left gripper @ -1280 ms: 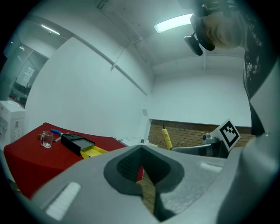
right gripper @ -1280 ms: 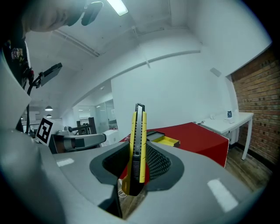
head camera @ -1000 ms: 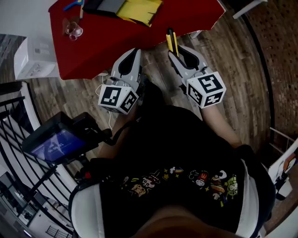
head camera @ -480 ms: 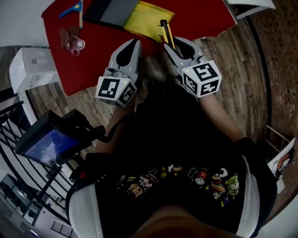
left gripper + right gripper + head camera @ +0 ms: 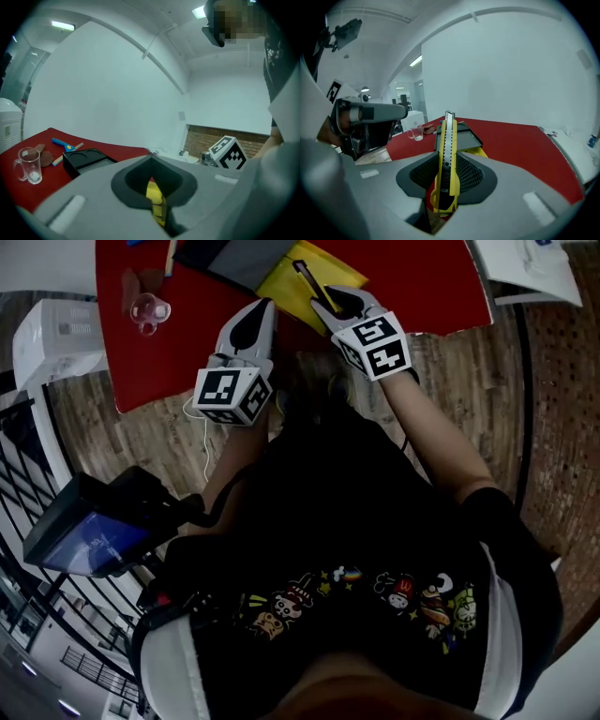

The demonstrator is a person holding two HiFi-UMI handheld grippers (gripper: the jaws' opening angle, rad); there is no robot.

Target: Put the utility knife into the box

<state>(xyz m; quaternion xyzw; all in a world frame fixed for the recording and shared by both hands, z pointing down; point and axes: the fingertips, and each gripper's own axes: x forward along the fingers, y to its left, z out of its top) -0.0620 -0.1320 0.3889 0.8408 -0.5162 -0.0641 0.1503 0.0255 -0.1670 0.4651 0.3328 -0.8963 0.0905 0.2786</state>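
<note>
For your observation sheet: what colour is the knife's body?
Yellow, with a grey metal strip along it. The knife shows best in the right gripper view.

A red counter [image 5: 412, 277] stands on a wood-plank floor [image 5: 469, 371] in a white-walled room. To the counter's right, a brick wall [image 5: 572, 381] borders the floor. To its left sits a white boxy unit [image 5: 56, 338], with black metal railings [image 5: 21, 442] below it in the head view. Beyond the counter a plain white wall [image 5: 108, 84] rises to a ceiling strip light [image 5: 63, 25].
</note>
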